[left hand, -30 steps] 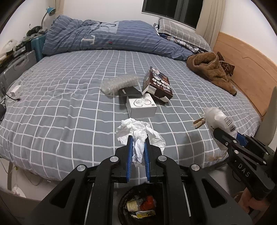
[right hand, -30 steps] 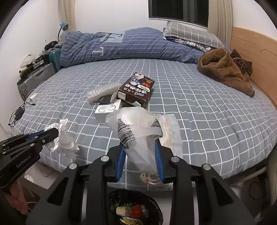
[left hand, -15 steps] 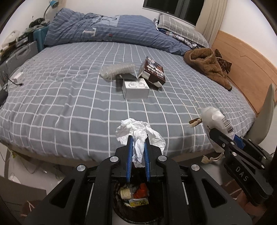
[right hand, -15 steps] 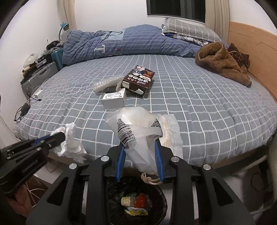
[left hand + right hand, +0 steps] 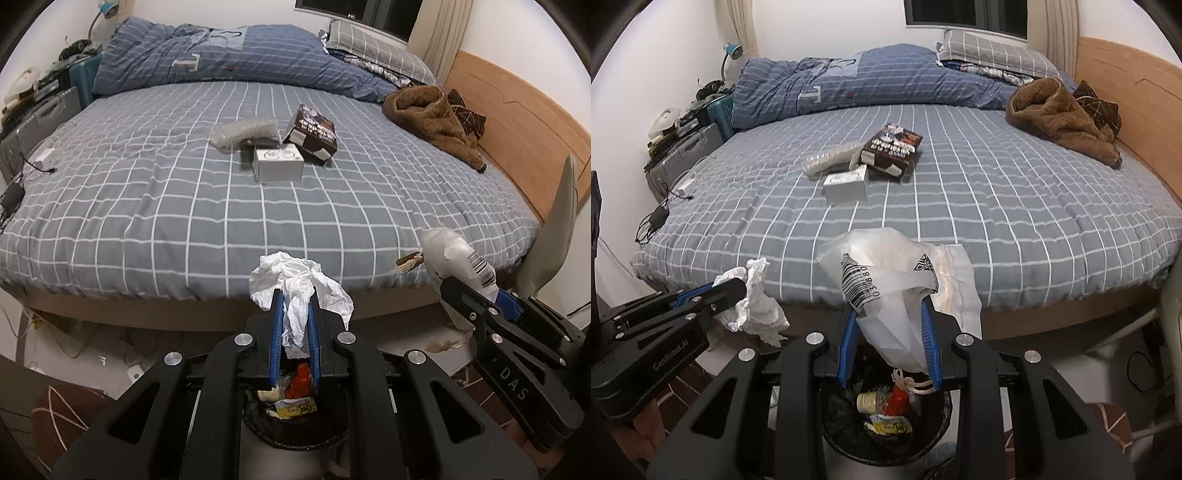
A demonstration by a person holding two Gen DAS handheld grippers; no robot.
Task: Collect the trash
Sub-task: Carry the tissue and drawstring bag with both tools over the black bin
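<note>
the left gripper [image 5: 294, 314] is clamped on a crumpled tissue [image 5: 299, 291] and the right gripper [image 5: 890, 325] is pinched on a white plastic bag [image 5: 886, 280], both held over the black bin [image 5: 886, 417] so each piece can fall straight in. more trash, a white box [image 5: 279, 162], a brown carton [image 5: 312, 134] and bubble wrap [image 5: 242, 131], lies well beyond the bin on the bed [image 5: 147, 206].
</note>
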